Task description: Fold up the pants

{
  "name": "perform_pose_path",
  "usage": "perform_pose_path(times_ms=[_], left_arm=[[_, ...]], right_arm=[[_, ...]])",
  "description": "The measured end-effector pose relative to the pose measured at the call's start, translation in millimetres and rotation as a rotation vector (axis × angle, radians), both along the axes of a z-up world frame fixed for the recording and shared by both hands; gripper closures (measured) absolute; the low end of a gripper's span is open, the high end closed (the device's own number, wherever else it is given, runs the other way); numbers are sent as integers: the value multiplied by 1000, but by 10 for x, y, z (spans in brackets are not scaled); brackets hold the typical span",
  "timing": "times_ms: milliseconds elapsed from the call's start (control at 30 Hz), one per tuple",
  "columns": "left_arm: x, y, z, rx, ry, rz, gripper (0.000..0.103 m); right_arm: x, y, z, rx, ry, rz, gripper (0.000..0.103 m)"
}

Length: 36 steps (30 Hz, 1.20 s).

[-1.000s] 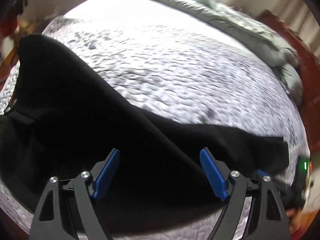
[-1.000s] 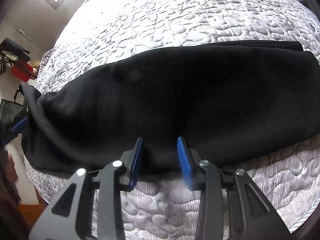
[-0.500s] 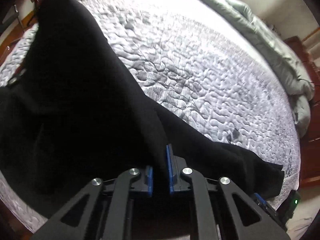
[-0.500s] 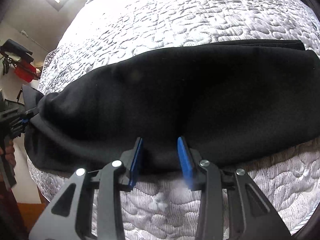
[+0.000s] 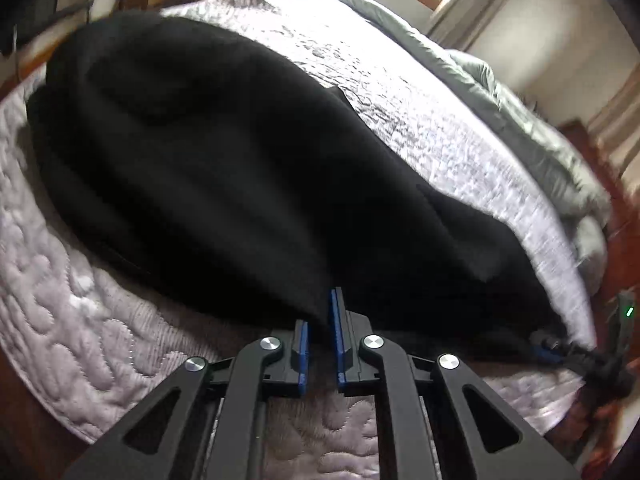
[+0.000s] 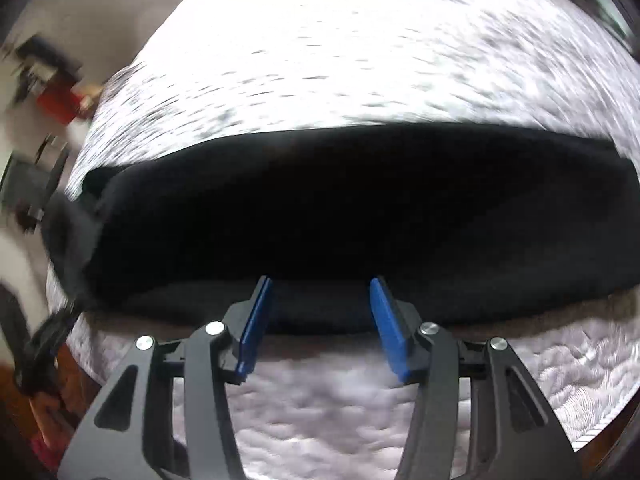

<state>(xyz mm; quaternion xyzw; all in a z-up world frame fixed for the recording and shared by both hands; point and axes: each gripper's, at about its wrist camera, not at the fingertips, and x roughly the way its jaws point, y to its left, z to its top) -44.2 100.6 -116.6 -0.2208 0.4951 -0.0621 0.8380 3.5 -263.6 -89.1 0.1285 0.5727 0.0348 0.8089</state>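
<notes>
The black soft-cloth pants (image 5: 248,184) lie as one long band along the near edge of the white quilted mattress (image 5: 440,128), and their own near edge runs just inside that mattress edge. The band looks thick and doubled, so I judge that the first fold, one leg over the other, is already made, though the dark cloth hides its layers.

The left gripper (image 5: 320,336) has its blue pads nearly together, and a pinch of the pants' near edge is caught between them. The right gripper (image 6: 320,320) has its pads wide apart at the same near edge, further along the band; they hold nothing, and the picture is too blurred to say if they touch the cloth.

What is left, in my judgement, is the crosswise folding: to bring one end of the band over the other and then make it flat. A grey rumpled blanket (image 5: 532,120) lies along the far edge of the mattress, well apart from the pants.
</notes>
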Motion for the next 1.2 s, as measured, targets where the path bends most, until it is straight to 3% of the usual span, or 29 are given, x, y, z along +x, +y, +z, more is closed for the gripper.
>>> perform_pose_path(times_ms=[67, 100, 133, 200, 333, 467, 567, 667, 733, 933, 1067, 1133, 1200], left_arm=[[52, 117, 52, -66, 19, 23, 81], [72, 158, 71, -76, 23, 36, 72], [91, 234, 102, -84, 26, 53, 56], [145, 440, 146, -93, 32, 97, 45], [265, 838, 99, -98, 70, 150, 45], [462, 1069, -38, -210, 114, 168, 45], [543, 1092, -97, -234, 119, 192, 50], [570, 1124, -163, -212, 138, 235, 84], [518, 1130, -161, -208, 109, 257, 97], [134, 1065, 107, -123, -49, 273, 99], [265, 1031, 70, -125, -24, 239, 98], [377, 1074, -3, -167, 38, 209, 86], [457, 1109, -61, -213, 67, 195, 46]], right_arm=[[15, 180, 25, -12, -3, 63, 50], [28, 262, -10, -21, 10, 83, 48], [41, 291, -61, -29, 28, 86, 47], [54, 284, -179, -27, 58, 71, 46], [61, 229, -221, -21, 51, 64, 43], [93, 283, -206, -34, 53, 64, 41], [79, 357, -208, -50, 49, 69, 40], [76, 343, -217, -47, 52, 67, 38], [101, 359, -226, -44, 53, 65, 38], [119, 358, -226, -42, 62, 68, 35], [145, 387, -239, -53, 63, 74, 32], [157, 408, -248, -64, 61, 80, 31], [151, 407, -250, -68, 58, 82, 31]])
